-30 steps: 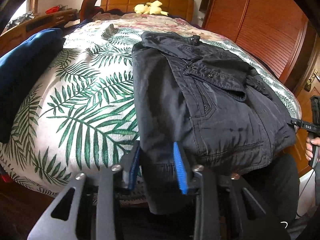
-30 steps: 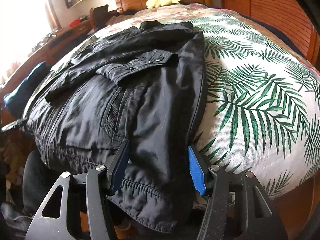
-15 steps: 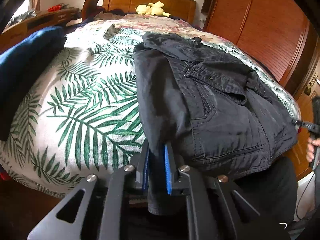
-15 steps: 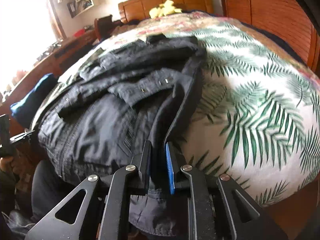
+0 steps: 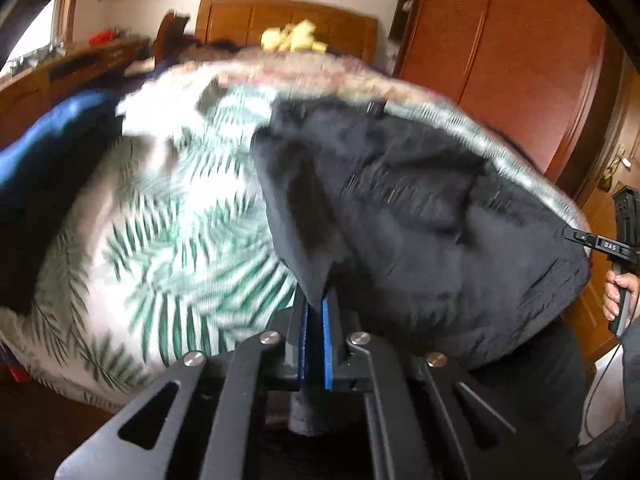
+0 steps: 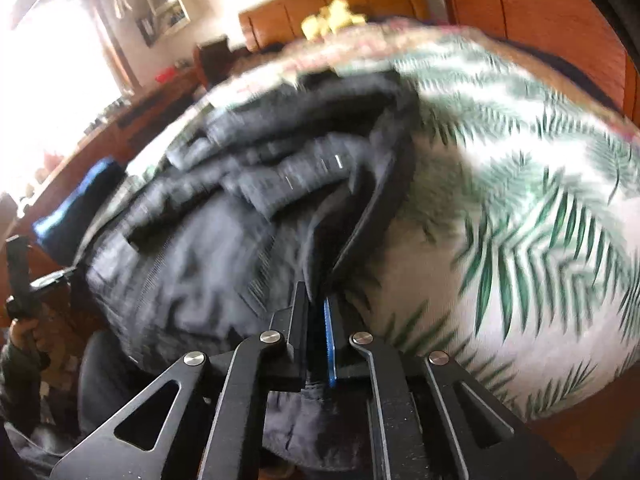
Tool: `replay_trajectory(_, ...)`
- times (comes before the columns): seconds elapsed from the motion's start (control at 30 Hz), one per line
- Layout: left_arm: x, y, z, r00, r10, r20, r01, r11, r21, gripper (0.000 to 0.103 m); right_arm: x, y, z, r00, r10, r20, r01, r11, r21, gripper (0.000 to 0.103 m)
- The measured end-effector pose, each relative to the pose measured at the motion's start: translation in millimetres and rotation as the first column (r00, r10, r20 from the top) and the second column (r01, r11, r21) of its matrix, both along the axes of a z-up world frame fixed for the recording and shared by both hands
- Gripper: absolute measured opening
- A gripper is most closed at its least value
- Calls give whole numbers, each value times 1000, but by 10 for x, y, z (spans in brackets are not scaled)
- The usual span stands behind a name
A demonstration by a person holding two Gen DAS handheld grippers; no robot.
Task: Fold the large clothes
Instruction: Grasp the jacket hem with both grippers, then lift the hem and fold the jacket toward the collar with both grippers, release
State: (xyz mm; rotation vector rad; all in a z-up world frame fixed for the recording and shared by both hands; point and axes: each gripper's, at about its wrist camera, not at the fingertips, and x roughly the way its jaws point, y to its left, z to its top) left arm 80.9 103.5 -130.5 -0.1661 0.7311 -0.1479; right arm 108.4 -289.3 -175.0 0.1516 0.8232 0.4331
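At the near edge of the bed (image 5: 120, 264), both tools are pinching the hem of the dark jacket (image 5: 420, 220). The left gripper (image 5: 316, 312) is clamped on its left bottom corner, the right gripper (image 6: 318, 308) on its right bottom corner, cloth squeezed between the blue pads. The jaws have just been closing on that fabric. The jacket lies lengthwise down the bed, collar toward the headboard (image 5: 288, 20), hem overhanging the near edge. To fold cleanly, I'd raise both corners together, keep the hem taut between them, and carry it toward the collar. Both grippers tilt downward over the edge; the person's hand (image 5: 618, 296) grips the right tool's handle.
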Motion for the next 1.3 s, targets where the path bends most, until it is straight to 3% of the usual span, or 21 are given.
replay_trajectory(0.1,-4,-72,405,998,-32,53,33,999,-18,1,-34,18,366,997,-2,81,0,1000,30,2)
replay_trajectory(0.23,-28,-228,902,989,-80,120,78,997,25,1,-55,55,921,984,-6,179,-7,998,69,2)
replay_trajectory(0.43,-251,-300,1539,967,-137,216,130,990,51,1,-245,64,1736,944,-17,329,-19,994,105,1)
replay_trajectory(0.5,-417,-316,1720,958,-152,244,152,988,22,1,-323,48,1921,932,-19,362,-23,993,113,0)
replay_trajectory(0.6,-685,-362,1784,948,-159,276,157,987,33,1,-596,-40,2246,898,-25,439,-41,989,140,0)
replay_trajectory(0.67,-641,-376,1677,958,-129,255,126,992,27,1,-756,-55,2429,881,-38,471,-11,995,101,0)
replay_trajectory(0.77,-399,-429,1521,969,-140,205,144,990,-7,1,-569,158,2152,921,26,388,-2,998,-62,0)
replay_trajectory(0.83,-293,-549,1469,965,-155,211,151,988,38,1,-373,126,1828,950,5,313,15,998,-61,0)
replay_trajectory(0.93,-159,-636,1501,961,-169,219,163,986,42,1,-119,94,1347,972,-16,235,40,994,-100,0)
replay_trajectory(1.1,-70,-727,1508,958,-170,230,160,985,62,1,56,-66,649,989,-85,124,106,979,-174,0)
replay_trajectory(1.17,-31,-711,1476,960,-166,226,157,986,60,1,101,-149,416,991,-113,73,125,973,-193,15)
replay_trajectory(1.2,9,-699,1451,961,-163,223,154,986,57,1,97,-179,331,991,-120,52,128,973,-191,41)
replay_trajectory(1.23,49,-686,1430,962,-160,220,152,987,54,1,81,-209,254,991,-126,34,130,974,-184,56)
replay_trajectory(1.3,128,-649,1390,965,-152,215,147,988,38,1,74,-246,78,990,-138,1,136,971,-195,57)
